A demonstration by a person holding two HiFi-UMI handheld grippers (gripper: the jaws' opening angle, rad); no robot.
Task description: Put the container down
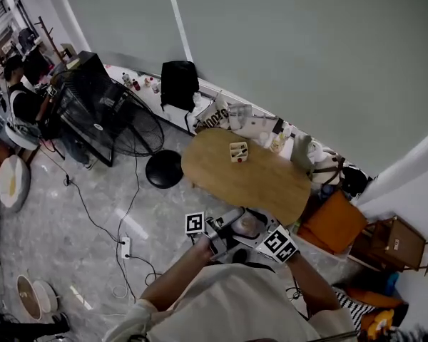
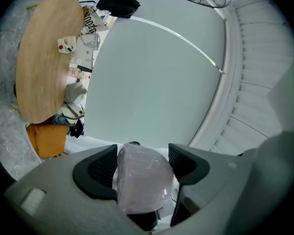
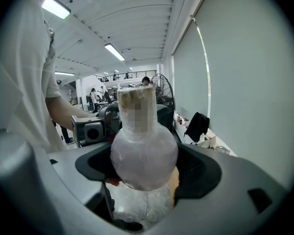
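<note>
Container [image 1: 248, 224], contents unclear, in the grip of left tongs [image 2: 143, 156] and right tongs [image 3: 146, 163]

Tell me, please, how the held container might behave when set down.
The container looks rounded and glossy, so it may slip or roll. The left tool and right tool both clamp it, hinting it is awkward or fragile.

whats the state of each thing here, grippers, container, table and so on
left gripper: shut on container
right gripper: shut on container
container: held in the air between both grippers, not set down
table: has a box on it, no container yet
box: standing on table, untouched
</note>
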